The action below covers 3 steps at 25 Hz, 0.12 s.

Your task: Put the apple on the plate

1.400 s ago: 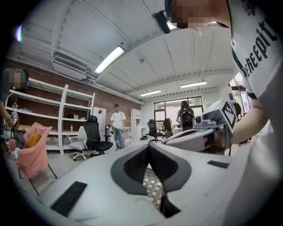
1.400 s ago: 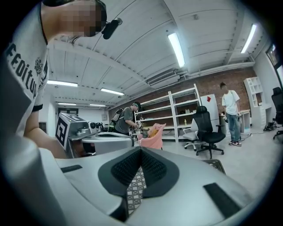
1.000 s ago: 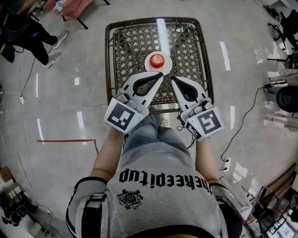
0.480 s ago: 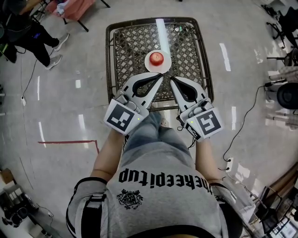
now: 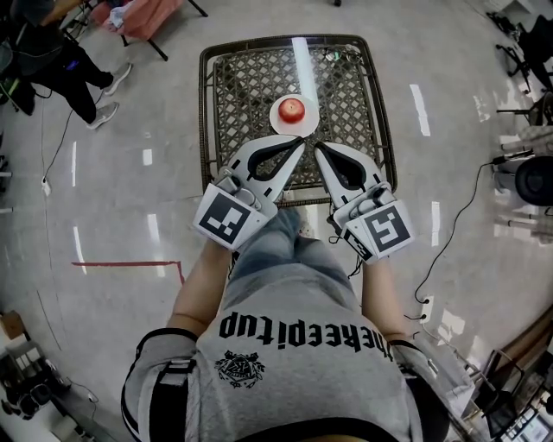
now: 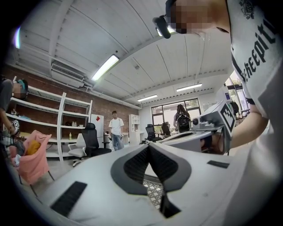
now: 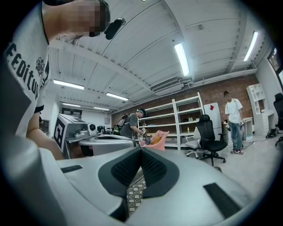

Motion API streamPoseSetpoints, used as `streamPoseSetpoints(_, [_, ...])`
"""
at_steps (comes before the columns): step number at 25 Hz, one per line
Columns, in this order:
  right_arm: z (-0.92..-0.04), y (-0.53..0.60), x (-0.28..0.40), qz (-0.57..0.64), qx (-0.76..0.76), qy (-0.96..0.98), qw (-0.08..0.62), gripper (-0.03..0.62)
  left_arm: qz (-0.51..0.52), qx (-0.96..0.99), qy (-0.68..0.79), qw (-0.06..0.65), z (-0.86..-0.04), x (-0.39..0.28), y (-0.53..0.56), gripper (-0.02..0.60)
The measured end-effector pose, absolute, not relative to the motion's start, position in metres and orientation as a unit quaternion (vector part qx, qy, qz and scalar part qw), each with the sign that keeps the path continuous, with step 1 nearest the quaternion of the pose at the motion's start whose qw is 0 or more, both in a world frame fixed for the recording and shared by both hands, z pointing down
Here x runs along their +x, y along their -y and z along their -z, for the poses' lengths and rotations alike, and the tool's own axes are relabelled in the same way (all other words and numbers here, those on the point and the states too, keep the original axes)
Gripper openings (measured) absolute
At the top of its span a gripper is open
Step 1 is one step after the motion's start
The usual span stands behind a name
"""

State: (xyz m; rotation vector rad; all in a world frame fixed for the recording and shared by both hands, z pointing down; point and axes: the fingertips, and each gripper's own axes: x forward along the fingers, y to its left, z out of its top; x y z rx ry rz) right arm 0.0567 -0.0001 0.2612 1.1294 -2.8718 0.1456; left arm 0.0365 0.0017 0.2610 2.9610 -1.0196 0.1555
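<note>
A red apple (image 5: pixel 293 108) sits on a small white plate (image 5: pixel 279 117) at the middle of a dark lattice table (image 5: pixel 205 104). Both grippers are held level over the table's near half, their tips converging just short of the plate. My left gripper (image 5: pixel 301 140) (image 6: pixel 149 145) is shut with nothing between its pads. My right gripper (image 5: pixel 316 146) (image 7: pixel 140 150) is also shut and empty, beside the left one. Neither touches the apple or the plate. In both gripper views the apple is hidden; only a bit of lattice shows under the jaws.
A person in dark clothes (image 5: pixel 60 60) stands at the upper left by a pink bag (image 5: pixel 138 13). Red tape (image 5: pixel 121 262) marks the floor at left. Cables (image 5: pixel 458 216) and equipment (image 5: pixel 529 177) lie at right. Shelves and office chairs (image 7: pixel 210 137) stand beyond.
</note>
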Motion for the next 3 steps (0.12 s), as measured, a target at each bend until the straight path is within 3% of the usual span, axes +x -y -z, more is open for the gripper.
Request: streamPoseSetpoints(3, [-0.2577, 0.0011, 0.0579, -0.045, 0.365, 0.929, 0.023, 0.000, -0.052, 0.944, 0.325, 0.000, -0.2594, 0.0392, -0.0017, 0.015])
